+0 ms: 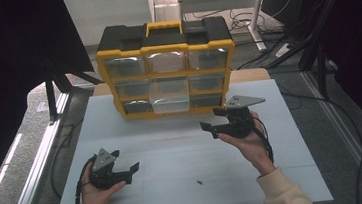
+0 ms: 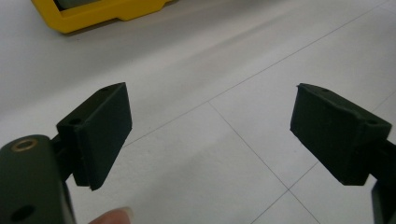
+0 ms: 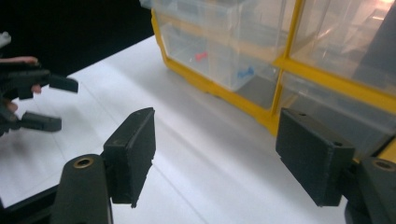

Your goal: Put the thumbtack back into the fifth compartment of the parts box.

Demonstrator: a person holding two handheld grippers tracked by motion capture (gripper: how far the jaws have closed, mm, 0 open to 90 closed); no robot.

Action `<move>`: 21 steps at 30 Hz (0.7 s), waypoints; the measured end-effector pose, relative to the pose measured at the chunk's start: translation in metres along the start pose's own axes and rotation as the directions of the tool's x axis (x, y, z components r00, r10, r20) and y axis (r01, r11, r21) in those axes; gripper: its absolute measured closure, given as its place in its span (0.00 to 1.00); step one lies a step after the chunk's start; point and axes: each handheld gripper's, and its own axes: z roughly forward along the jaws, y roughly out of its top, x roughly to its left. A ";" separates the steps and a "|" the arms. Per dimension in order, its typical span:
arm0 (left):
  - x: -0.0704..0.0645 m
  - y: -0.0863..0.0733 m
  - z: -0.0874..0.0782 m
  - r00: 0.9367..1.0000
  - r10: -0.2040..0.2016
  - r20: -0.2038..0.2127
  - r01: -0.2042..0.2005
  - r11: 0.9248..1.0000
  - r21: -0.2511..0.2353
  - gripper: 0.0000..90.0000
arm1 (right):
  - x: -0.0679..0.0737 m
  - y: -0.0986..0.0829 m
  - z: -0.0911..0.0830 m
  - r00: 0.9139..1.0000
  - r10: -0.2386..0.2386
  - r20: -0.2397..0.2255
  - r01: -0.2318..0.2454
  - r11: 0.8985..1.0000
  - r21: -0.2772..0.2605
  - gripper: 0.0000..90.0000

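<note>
A yellow and black organizer (image 1: 165,48) with clear drawers stands at the back of the white table (image 1: 173,148). Its lower middle drawer (image 1: 170,104) sticks out a little. In the right gripper view that drawer (image 3: 219,51) holds a small red piece (image 3: 201,56) and a small blue piece (image 3: 246,72). My right gripper (image 1: 211,119) (image 3: 215,149) is open and empty, hovering just in front of the organizer's lower right corner. Near the table's front left, my left gripper (image 1: 125,159) (image 2: 210,130) is open over bare table, nothing between its jaws.
A small dark piece (image 1: 199,182) lies on the table near the front edge, between the two hands. The organizer's yellow base corner (image 2: 93,11) shows at the top of the left gripper view. Cables (image 1: 242,23) and frame legs lie on the floor behind.
</note>
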 end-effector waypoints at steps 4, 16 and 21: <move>0.000 0.000 -0.001 1.000 0.000 0.001 0.000 1.000 0.000 0.14 | 0.004 -0.014 -0.005 1.000 -0.001 -0.005 0.001 1.000 0.015 0.32; -0.001 0.001 -0.001 1.000 0.003 0.002 -0.003 1.000 -0.001 0.14 | 0.012 -0.054 -0.006 1.000 0.002 -0.004 -0.001 0.994 0.107 0.33; -0.002 0.001 -0.001 1.000 0.003 0.003 -0.003 1.000 -0.001 0.14 | 0.016 -0.067 -0.004 1.000 0.004 -0.010 -0.002 0.989 0.148 0.33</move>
